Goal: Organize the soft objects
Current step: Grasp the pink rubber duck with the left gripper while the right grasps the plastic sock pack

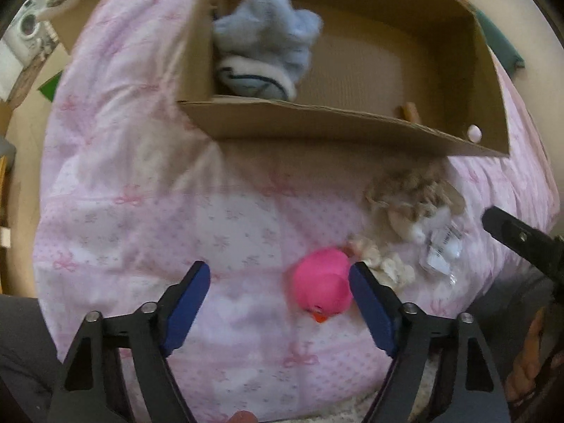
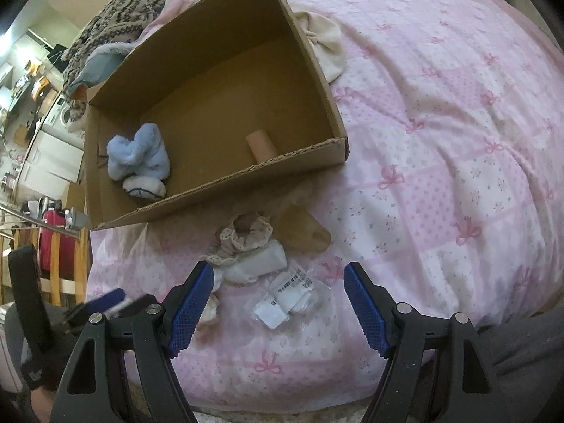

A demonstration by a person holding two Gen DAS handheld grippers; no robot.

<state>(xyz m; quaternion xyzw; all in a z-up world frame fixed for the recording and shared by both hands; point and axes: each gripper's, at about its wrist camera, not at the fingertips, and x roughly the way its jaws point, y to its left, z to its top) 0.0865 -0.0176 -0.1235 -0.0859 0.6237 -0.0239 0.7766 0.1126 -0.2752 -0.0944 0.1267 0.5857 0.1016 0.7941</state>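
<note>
Both grippers are hanging spread and empty over the pink quilt (image 2: 440, 112), the left gripper (image 1: 280, 303) framing a pink rubber duck (image 1: 322, 287), the right gripper (image 2: 278, 303) over a bagged white item (image 2: 289, 299) near the cardboard box (image 2: 296, 162).

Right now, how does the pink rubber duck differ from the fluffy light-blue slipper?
The pink rubber duck lies on the pink bedspread outside the brown cardboard box; the fluffy light-blue slipper sits inside it. The duck is smooth and glossy, the slipper fuzzy. The duck looks smaller. The duck lies between the open left gripper's fingers; nothing is near the slipper. Neither is gripped.
</note>
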